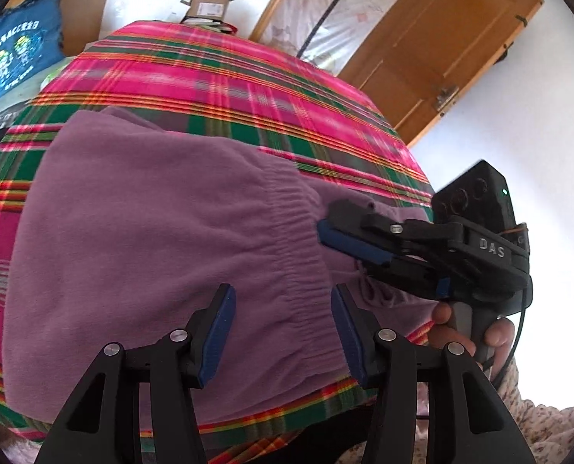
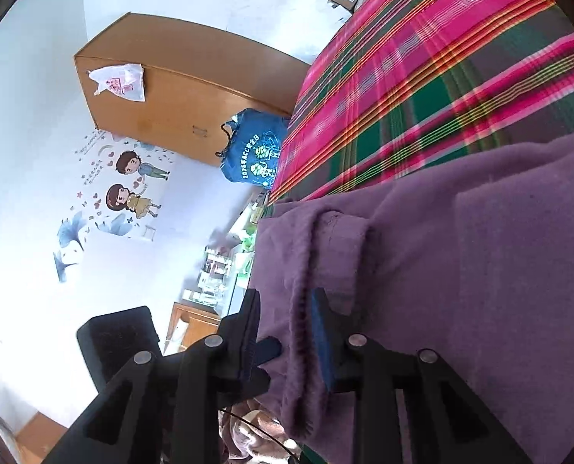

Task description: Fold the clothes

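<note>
Item: purple garment (image 1: 163, 239), partly folded, lying on the plaid-covered surface (image 1: 248, 89) directly beneath and ahead of both grippers. Left gripper (image 1: 283, 332) hovers wide and empty above the ribbed waistband (image 1: 302, 255); right gripper (image 2: 285, 332) stands part-open, straddling a cloth ridge without pinching it. Remaining, by judgement: further folds and smoothing.

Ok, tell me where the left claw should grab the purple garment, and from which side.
Probably take the purple garment at its ribbed band, coming in from the near edge of the plaid cloth. The band is a thick gathered ridge running away from the left claw, whose jaws already stand open on either side of it. The right claw works the fold beside it.
</note>
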Demonstrator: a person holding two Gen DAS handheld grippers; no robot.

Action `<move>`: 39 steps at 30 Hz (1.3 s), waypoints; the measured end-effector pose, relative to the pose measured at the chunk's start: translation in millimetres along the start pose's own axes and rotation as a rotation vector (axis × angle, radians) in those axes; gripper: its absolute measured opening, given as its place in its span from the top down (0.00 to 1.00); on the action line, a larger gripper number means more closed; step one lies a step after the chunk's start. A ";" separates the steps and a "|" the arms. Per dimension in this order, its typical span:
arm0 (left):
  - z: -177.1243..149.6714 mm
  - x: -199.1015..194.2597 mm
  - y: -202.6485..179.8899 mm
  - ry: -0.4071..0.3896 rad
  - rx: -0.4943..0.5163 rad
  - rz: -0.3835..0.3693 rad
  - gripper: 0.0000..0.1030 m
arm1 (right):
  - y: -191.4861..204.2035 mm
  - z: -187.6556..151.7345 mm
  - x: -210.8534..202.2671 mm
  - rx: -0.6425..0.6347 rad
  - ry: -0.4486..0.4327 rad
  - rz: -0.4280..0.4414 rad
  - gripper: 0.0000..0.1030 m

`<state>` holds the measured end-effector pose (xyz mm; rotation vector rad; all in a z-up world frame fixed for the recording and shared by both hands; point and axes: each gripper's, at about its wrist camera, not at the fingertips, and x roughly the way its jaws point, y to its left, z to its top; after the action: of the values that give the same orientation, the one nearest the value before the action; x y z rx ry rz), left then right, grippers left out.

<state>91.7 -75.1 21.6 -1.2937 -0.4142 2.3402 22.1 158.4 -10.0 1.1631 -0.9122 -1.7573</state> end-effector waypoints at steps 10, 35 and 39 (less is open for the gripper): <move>-7.8 6.4 -16.7 0.019 0.040 0.030 0.48 | 10.3 -1.4 0.1 -0.045 -0.034 -0.276 0.72; 8.4 22.2 -27.5 0.008 0.072 0.180 0.48 | 23.3 4.8 18.0 -0.006 0.061 -0.002 0.77; 14.6 19.7 -12.8 -0.010 -0.015 0.138 0.49 | 21.8 5.0 13.6 -0.008 0.055 -0.001 0.77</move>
<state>72.9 -54.9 20.8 -1.3575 -0.3562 2.4623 19.4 137.9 6.1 1.2011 -0.8715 -1.7199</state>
